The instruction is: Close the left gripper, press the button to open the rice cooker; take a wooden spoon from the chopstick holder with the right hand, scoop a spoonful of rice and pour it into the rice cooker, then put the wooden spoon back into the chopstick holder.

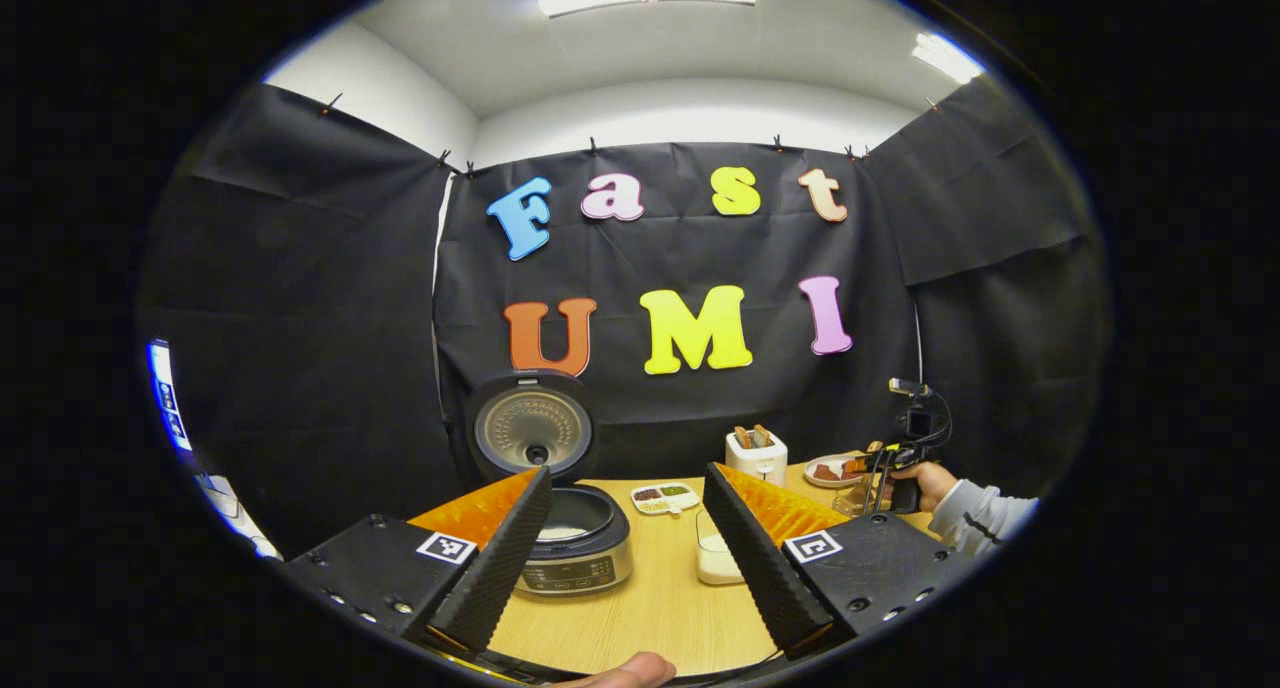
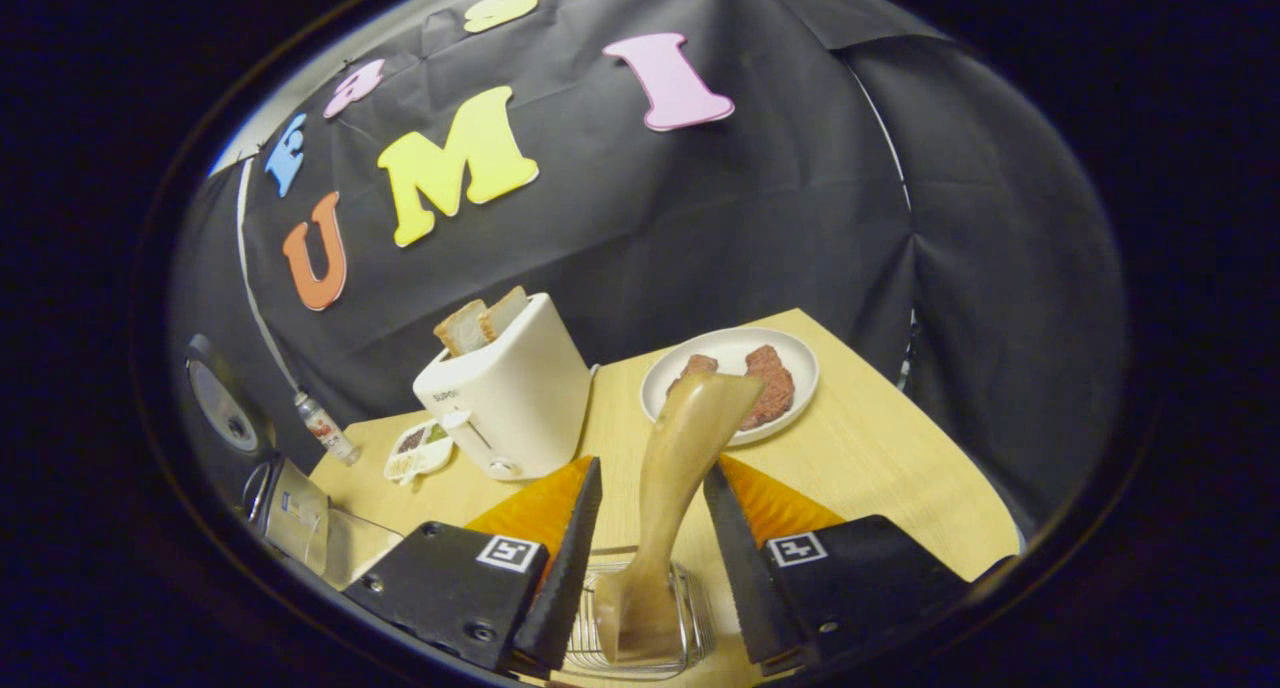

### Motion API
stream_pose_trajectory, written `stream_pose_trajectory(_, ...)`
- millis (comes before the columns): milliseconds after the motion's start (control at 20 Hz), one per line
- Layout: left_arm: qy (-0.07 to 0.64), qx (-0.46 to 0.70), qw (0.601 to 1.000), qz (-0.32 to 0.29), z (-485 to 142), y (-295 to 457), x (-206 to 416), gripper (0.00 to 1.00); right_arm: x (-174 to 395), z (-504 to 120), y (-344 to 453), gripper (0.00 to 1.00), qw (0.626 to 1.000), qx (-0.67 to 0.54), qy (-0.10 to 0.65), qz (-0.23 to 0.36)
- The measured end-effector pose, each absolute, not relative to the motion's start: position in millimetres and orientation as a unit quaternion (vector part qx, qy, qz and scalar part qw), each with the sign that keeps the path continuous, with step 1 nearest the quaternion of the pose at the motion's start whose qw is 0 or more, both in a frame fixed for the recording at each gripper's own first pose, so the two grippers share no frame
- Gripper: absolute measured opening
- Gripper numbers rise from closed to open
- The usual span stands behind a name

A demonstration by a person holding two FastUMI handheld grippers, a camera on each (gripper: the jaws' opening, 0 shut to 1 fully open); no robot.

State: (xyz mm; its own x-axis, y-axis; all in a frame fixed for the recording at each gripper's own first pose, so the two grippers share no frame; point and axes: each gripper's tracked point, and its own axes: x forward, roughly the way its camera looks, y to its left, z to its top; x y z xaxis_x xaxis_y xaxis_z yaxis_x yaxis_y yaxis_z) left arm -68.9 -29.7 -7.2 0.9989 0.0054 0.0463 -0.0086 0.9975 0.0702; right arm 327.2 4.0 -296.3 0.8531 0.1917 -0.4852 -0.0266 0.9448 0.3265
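Note:
The rice cooker (image 1: pixel 578 546) stands open on the wooden table, its lid (image 1: pixel 532 430) tipped up at the back and something whitish in the pot. My left gripper (image 1: pixel 628 478) hangs open in front of it and holds nothing. A clear container of white rice (image 1: pixel 718 556) sits right of the cooker. In the right gripper view the wooden spoon (image 2: pixel 690 418) stands upright in the wire chopstick holder (image 2: pixel 700 618). My right gripper (image 2: pixel 655 468) is open with a finger on either side of the spoon; a gap shows on the left side. A hand holds the right gripper (image 1: pixel 908 448) at the far right.
A white toaster (image 2: pixel 510 398) with bread slices stands behind the holder. A plate (image 2: pixel 790 358) with pieces of meat lies at the back right, near the table corner. A small divided dish (image 2: pixel 418 450) and a little bottle (image 2: pixel 325 428) sit left of the toaster.

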Motion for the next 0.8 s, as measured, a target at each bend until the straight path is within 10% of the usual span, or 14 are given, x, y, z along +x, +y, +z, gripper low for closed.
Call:
stream_pose_trajectory(250,-0.014,0.025,0.999,0.022,-5.1,-14.4,-68.1,0.96,326.6,-290.1,9.3,0.25,0.944,0.169,0.271,0.082)
stream_pose_trajectory(800,0.0,0.002,1.0,0.022,-20.3,7.1,-70.0,0.96,281.0,-181.6,7.1,0.15,0.974,0.13,0.173,0.069)
